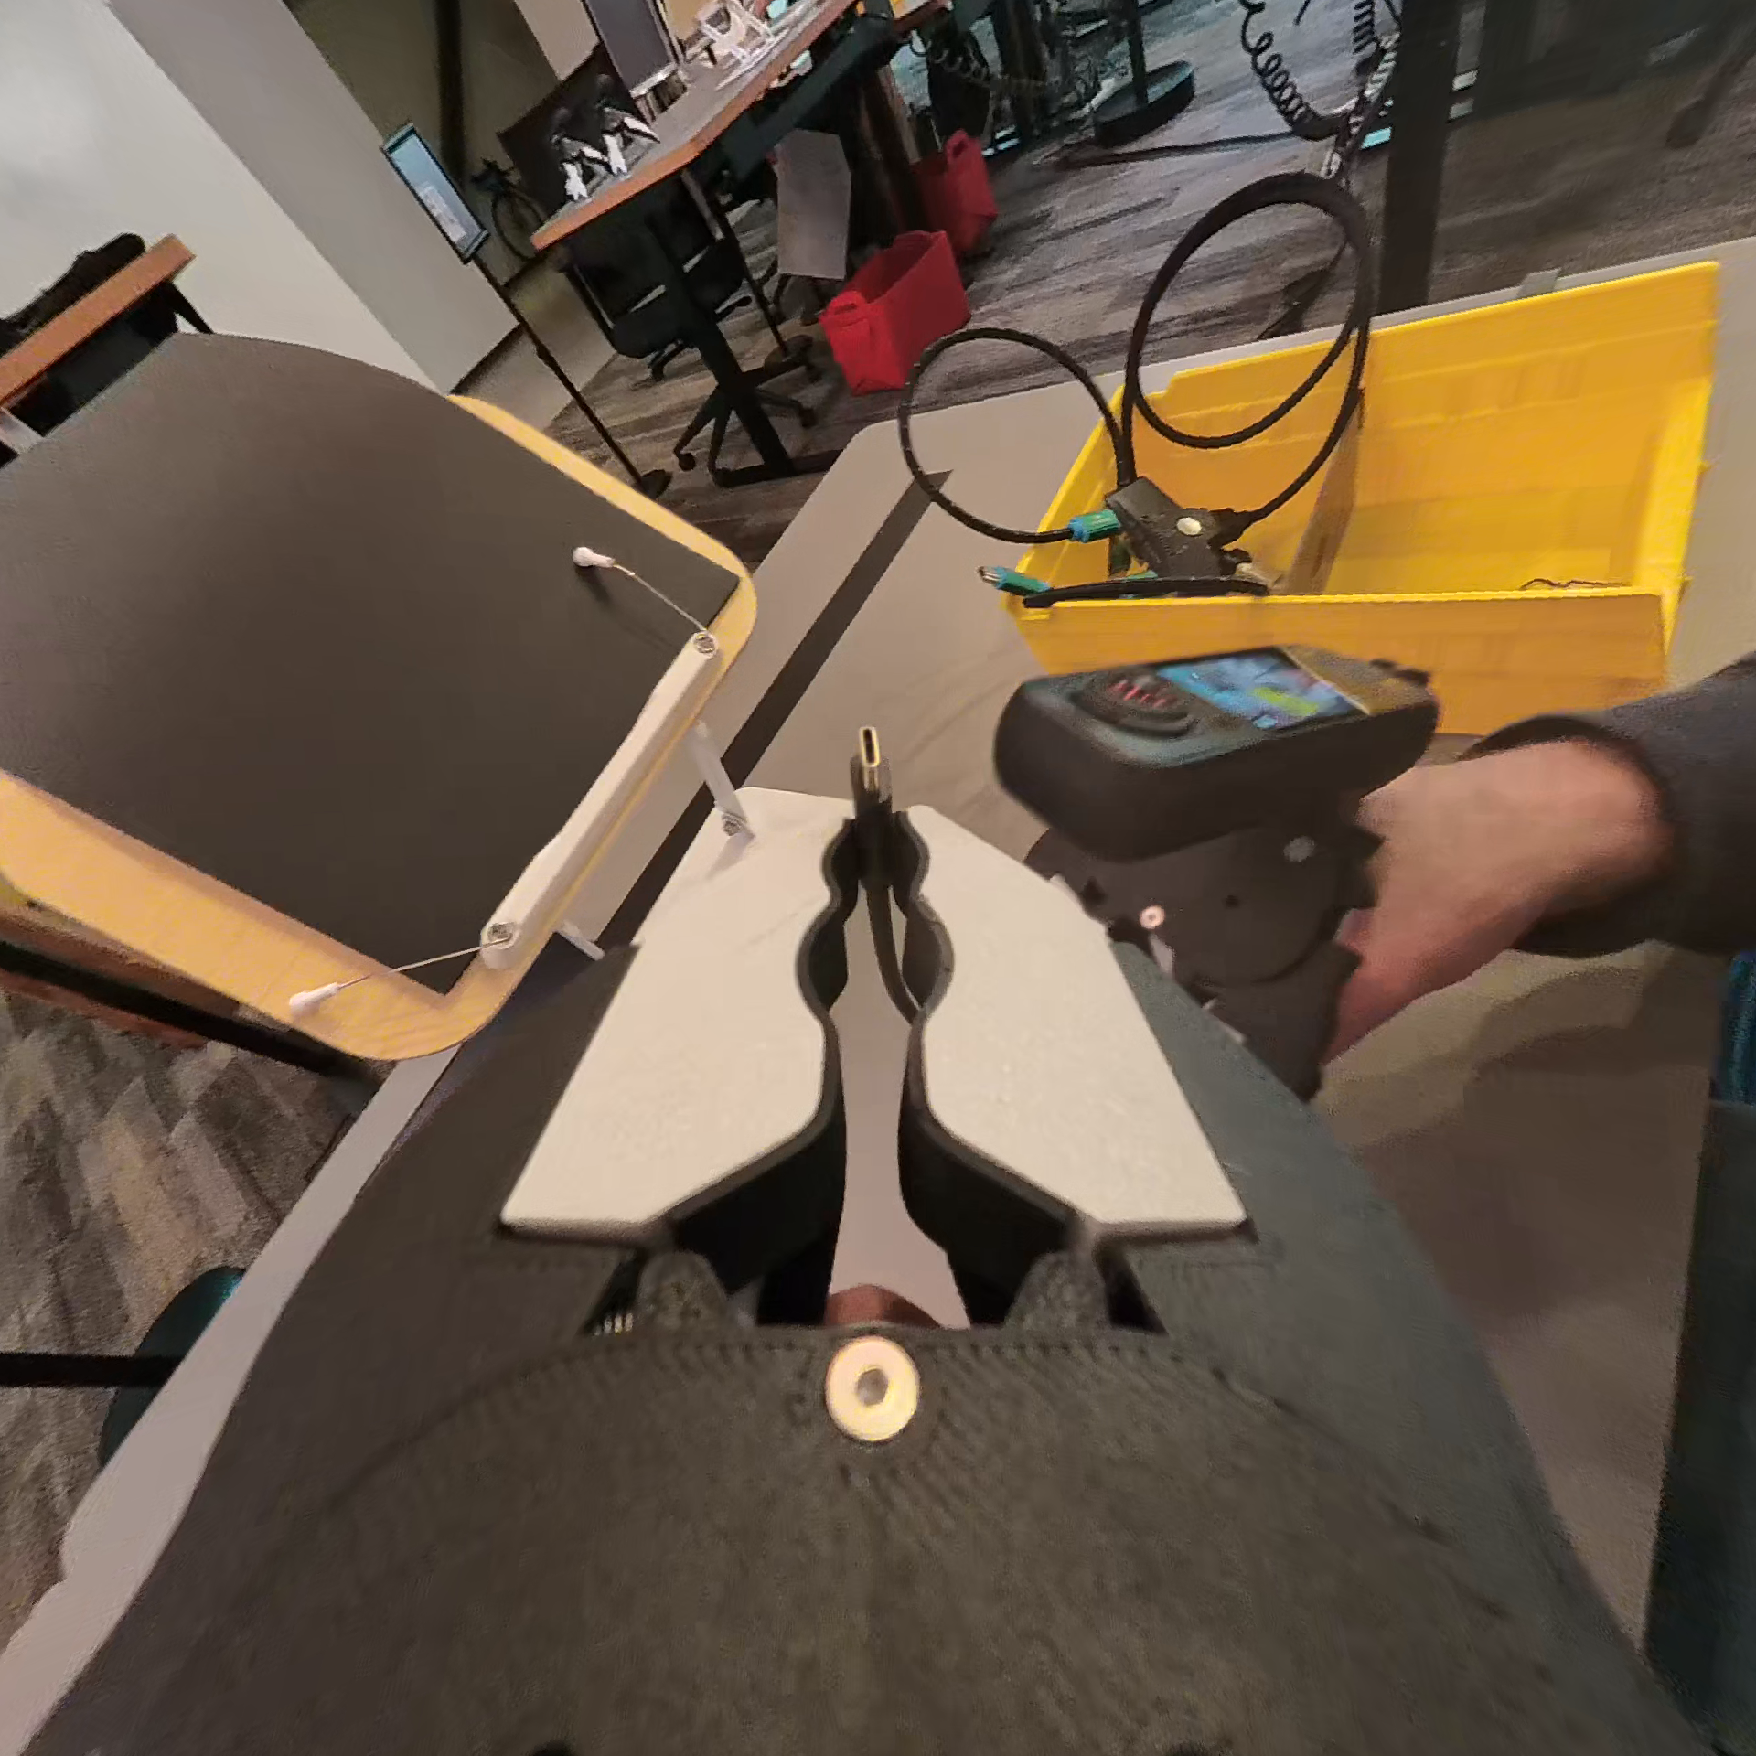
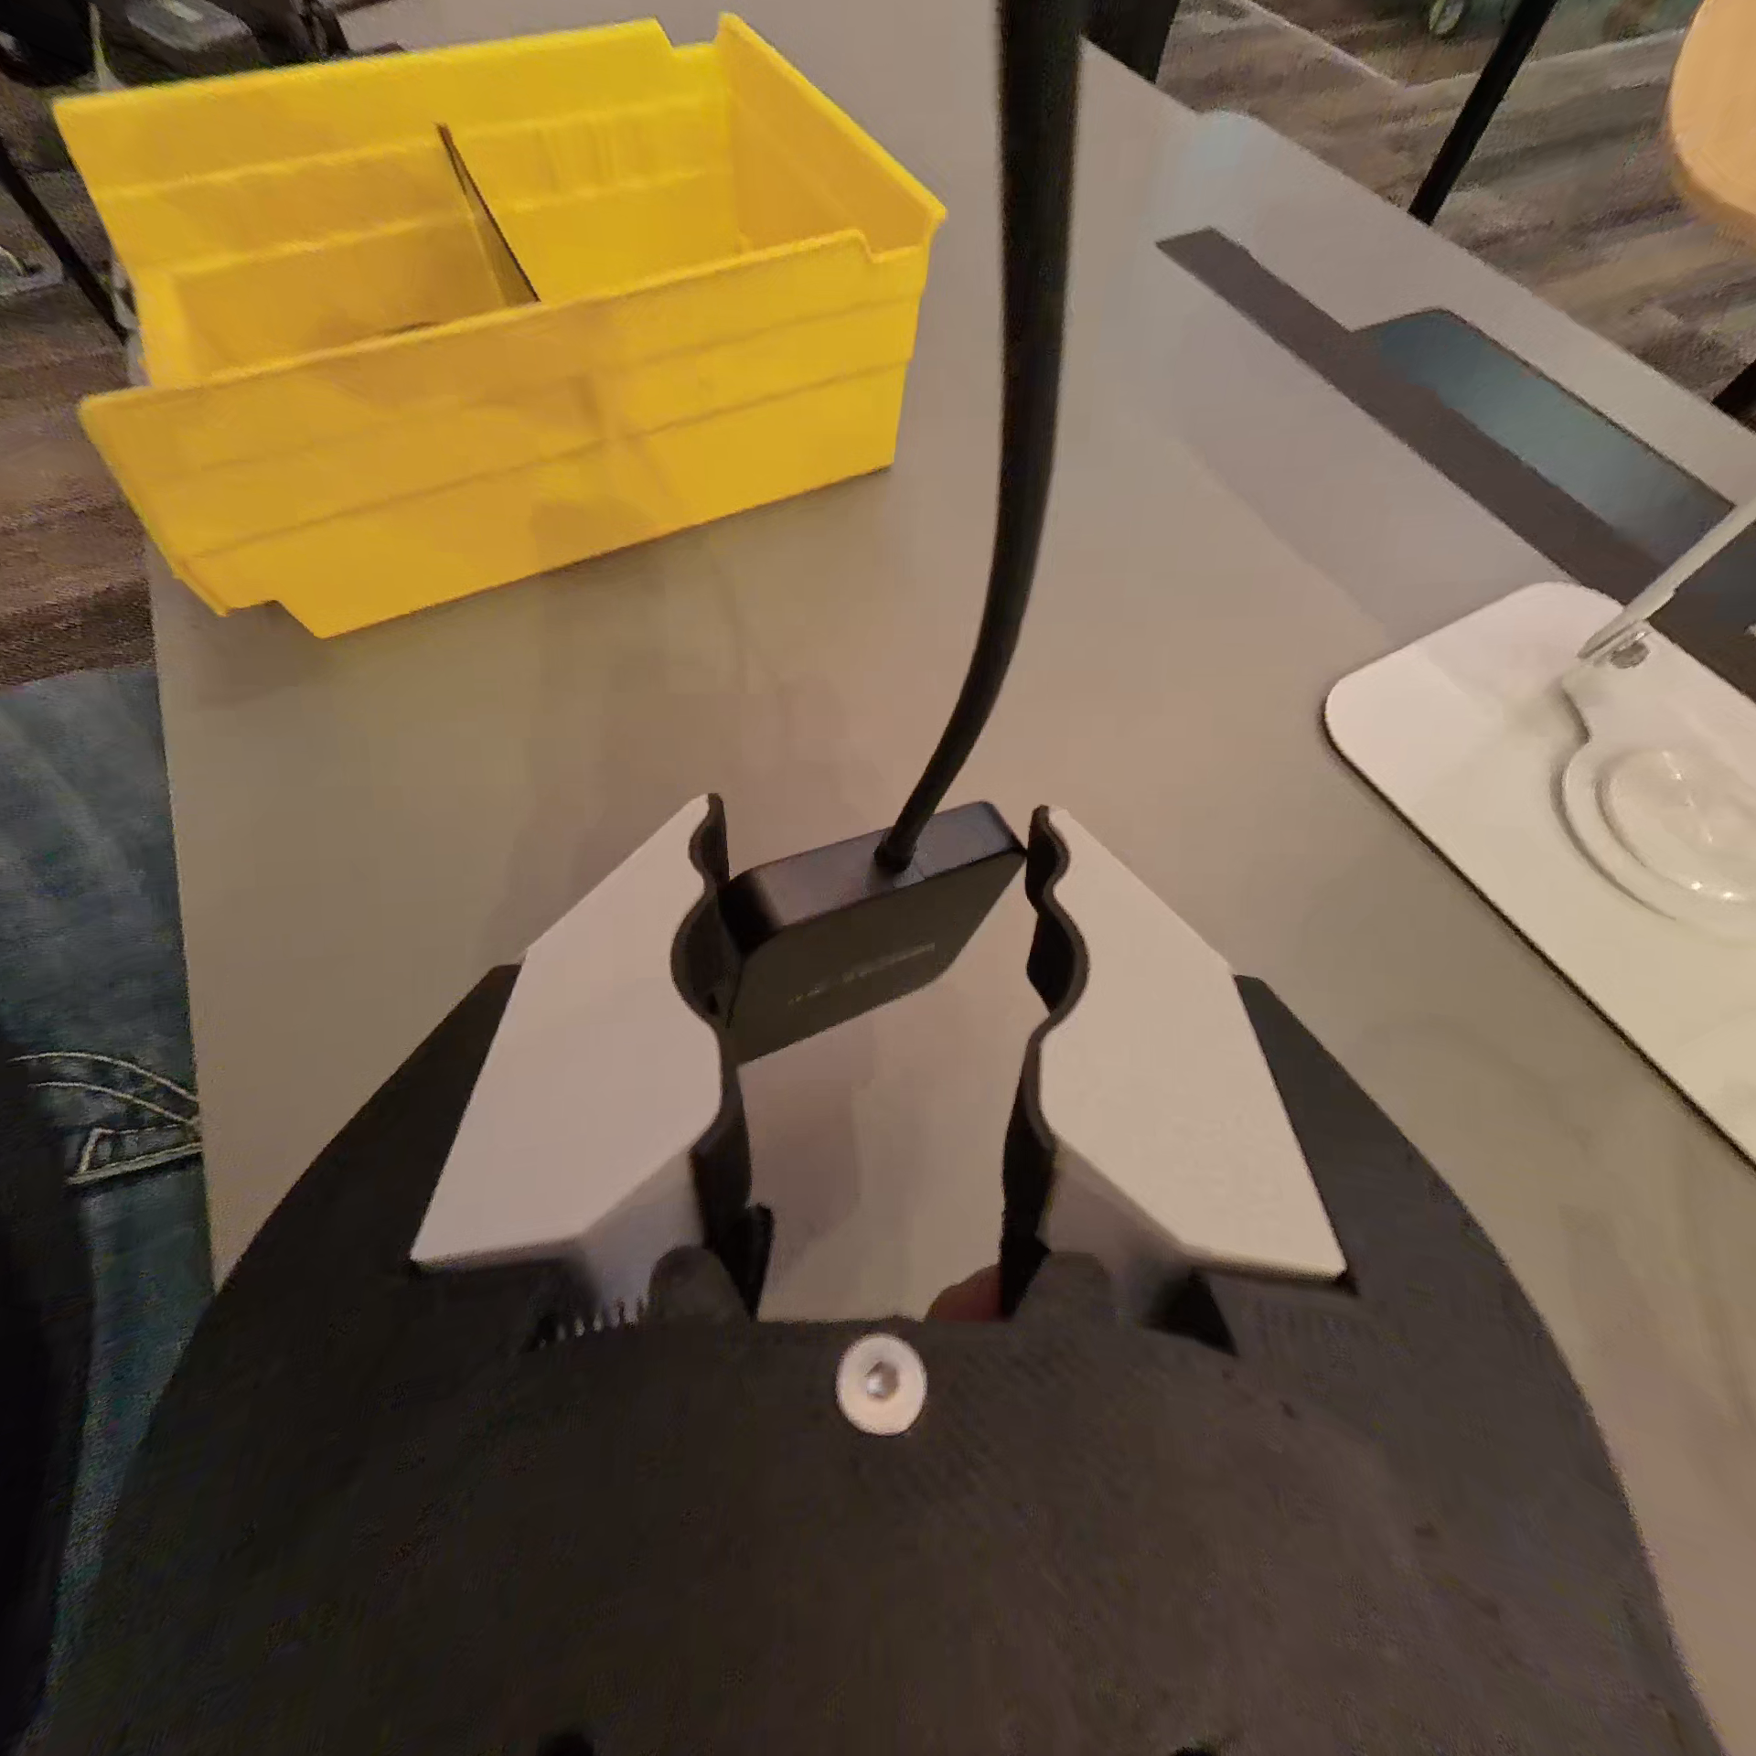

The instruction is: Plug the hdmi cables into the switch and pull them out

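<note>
My left gripper [image 1: 874, 822] is shut on a thin black cable, just behind its small metal plug [image 1: 869, 755], which sticks out forward past the fingertips. My right gripper [image 2: 874, 819] is shut on the switch [image 2: 855, 936], a flat black box held tilted above the grey table [image 2: 1188, 532]. A thick black cable [image 2: 1026, 380] runs up out of the switch's far edge. In the left wrist view, more black cables with green-collared plugs [image 1: 1093, 524] lie looped in a yellow bin [image 1: 1349, 627]. The switch's ports are hidden.
The right gripper's body [image 1: 1207, 760], held by a hand [image 1: 1501, 855], sits just right of my left fingertips. The yellow bin [image 2: 513, 399] stands at the table's far side. A white lamp base [image 2: 1482, 789] stands to one side, with a tilted black wood-rimmed panel [image 1: 314, 665] above it. The left gripper's tips are roughly 20 centimeters from the right gripper's.
</note>
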Motion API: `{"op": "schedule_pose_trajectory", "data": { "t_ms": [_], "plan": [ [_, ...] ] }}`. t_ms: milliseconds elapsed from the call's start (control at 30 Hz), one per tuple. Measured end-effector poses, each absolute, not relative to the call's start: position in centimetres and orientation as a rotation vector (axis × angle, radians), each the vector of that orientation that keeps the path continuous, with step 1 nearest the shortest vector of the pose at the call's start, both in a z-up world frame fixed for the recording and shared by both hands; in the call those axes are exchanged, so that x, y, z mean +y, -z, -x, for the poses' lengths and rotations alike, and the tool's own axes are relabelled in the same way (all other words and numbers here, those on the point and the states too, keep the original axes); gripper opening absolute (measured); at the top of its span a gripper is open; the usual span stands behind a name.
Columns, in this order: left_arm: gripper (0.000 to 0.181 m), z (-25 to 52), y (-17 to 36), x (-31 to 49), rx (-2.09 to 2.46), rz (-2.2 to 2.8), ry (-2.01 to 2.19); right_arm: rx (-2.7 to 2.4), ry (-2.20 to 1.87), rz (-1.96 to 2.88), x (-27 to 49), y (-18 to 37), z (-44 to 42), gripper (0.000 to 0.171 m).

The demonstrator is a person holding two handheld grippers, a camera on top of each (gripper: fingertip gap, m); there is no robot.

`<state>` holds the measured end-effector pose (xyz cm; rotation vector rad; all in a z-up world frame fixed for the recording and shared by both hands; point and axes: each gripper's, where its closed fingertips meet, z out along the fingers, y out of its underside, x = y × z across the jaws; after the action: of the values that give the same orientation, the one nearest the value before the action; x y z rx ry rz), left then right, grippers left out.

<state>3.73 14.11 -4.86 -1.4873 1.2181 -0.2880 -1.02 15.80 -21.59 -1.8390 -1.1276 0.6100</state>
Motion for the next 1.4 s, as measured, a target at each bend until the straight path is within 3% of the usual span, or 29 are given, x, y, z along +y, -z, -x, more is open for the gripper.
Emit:
{"op": "schedule_pose_trajectory", "data": {
  "t_ms": [233,300,367,533,767,933,1067,1300,1400],
  "plan": [
    [0.006,-4.3,6.4,13.9,1.228,1.514,0.269,-1.100,-0.663,1.855,16.3,23.1,0.8,0.061],
    [0.006,-4.1,6.3,14.0,1.213,1.520,0.270,-1.071,-0.597,1.876,17.1,23.7,0.2,0.077],
    [0.006,-3.9,6.2,14.0,1.196,1.521,0.270,-1.085,-0.536,1.893,17.2,24.5,0.0,0.081],
    [0.006,-4.0,6.5,13.5,1.191,1.526,0.282,-1.098,-0.457,1.887,17.5,25.3,0.2,0.072],
    [0.006,-3.0,6.7,13.6,1.189,1.548,0.284,-1.100,-0.744,1.849,15.9,24.9,1.4,0.072],
    [0.048,-1.6,8.7,13.6,1.244,1.610,0.426,-0.932,-1.169,1.770,14.9,22.3,1.6,0.072],
    [0.070,0.2,10.9,12.9,1.256,1.613,0.486,-0.768,-1.549,1.624,14.2,18.8,0.9,0.072],
    [0.073,0.5,19.1,12.3,1.528,1.458,-0.025,-0.694,-1.844,1.506,12.5,16.5,1.5,0.072],
    [0.047,-0.1,19.9,12.9,1.516,1.334,-0.264,-0.627,-1.924,1.476,12.2,15.9,1.9,0.072]
  ]
}}
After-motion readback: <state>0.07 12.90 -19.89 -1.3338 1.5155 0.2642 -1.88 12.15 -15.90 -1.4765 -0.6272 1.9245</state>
